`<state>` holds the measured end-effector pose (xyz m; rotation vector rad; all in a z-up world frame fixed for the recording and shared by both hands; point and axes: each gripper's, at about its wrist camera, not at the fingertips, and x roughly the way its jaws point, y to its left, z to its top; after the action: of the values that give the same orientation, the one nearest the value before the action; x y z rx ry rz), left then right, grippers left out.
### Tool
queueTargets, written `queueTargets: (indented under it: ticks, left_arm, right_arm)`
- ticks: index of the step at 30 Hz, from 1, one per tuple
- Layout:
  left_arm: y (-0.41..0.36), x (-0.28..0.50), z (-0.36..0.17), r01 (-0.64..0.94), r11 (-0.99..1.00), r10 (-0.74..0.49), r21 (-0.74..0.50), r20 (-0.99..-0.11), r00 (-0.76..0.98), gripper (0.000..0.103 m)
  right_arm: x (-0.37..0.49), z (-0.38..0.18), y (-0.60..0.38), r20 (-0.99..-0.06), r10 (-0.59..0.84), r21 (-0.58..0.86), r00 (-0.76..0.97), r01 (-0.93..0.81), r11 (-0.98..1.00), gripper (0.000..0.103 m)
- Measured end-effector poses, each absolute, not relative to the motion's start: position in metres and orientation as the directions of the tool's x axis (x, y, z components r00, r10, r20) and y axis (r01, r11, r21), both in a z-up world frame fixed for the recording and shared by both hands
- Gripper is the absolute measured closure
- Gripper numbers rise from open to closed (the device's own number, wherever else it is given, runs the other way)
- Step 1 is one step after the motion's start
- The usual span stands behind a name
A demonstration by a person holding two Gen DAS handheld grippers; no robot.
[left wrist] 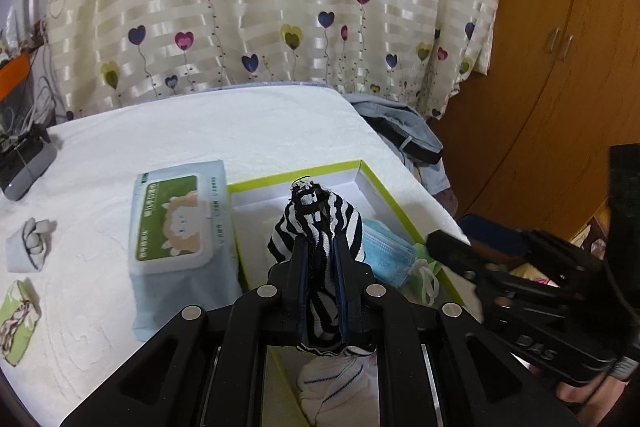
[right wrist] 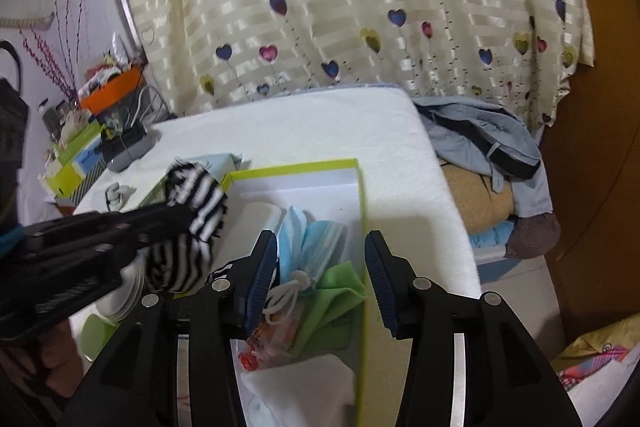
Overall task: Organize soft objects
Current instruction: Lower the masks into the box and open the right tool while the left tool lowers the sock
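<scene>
My left gripper (left wrist: 320, 247) is shut on a black-and-white striped sock (left wrist: 316, 215), which hangs over a white box with a green rim (left wrist: 296, 175) on the white towel-covered table. In the box lie blue face masks (left wrist: 384, 247) and a white sock with blue lines (left wrist: 332, 383). In the right wrist view my right gripper (right wrist: 320, 241) stands open above the box's right side (right wrist: 363, 211), with nothing pressed between its pads. Below it lie the masks (right wrist: 312, 243), a green cloth (right wrist: 336, 295) and a white cloth (right wrist: 304, 383). The striped sock (right wrist: 192, 211) shows at the left.
A wet-wipes pack (left wrist: 176, 223) lies left of the box. Further left are a small white bundle (left wrist: 30, 243), a green packet (left wrist: 18, 319) and a grey device (left wrist: 24, 167). Piled clothes (right wrist: 480, 143) sit past the table's right edge, by a wooden wardrobe (left wrist: 560, 67).
</scene>
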<state>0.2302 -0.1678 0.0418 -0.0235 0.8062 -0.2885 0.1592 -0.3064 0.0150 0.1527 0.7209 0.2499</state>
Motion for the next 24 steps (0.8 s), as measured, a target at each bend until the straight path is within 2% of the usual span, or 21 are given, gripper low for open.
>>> queueTargets:
  ticks: [6,10,24]
  left_arm:
    - [-0.176,0.24,0.033,0.248,0.959,-0.266,-0.136,-0.728,0.632,0.086]
    - [-0.178,0.242,0.033,0.262,0.952,-0.292,-0.158,-0.727,0.621,0.077]
    - [-0.156,0.203,0.057,0.265,0.948,-0.312,-0.176,-0.682,0.661,0.076]
  right_arm:
    - [0.157,0.013,-0.314,-0.625,0.287,0.251,0.726,-0.161,0.954,0.056]
    - [0.156,0.012,-0.316,-0.625,0.286,0.256,0.726,-0.155,0.954,0.056]
    - [0.125,0.026,-0.299,-0.597,0.307,0.253,0.741,-0.189,0.949,0.056]
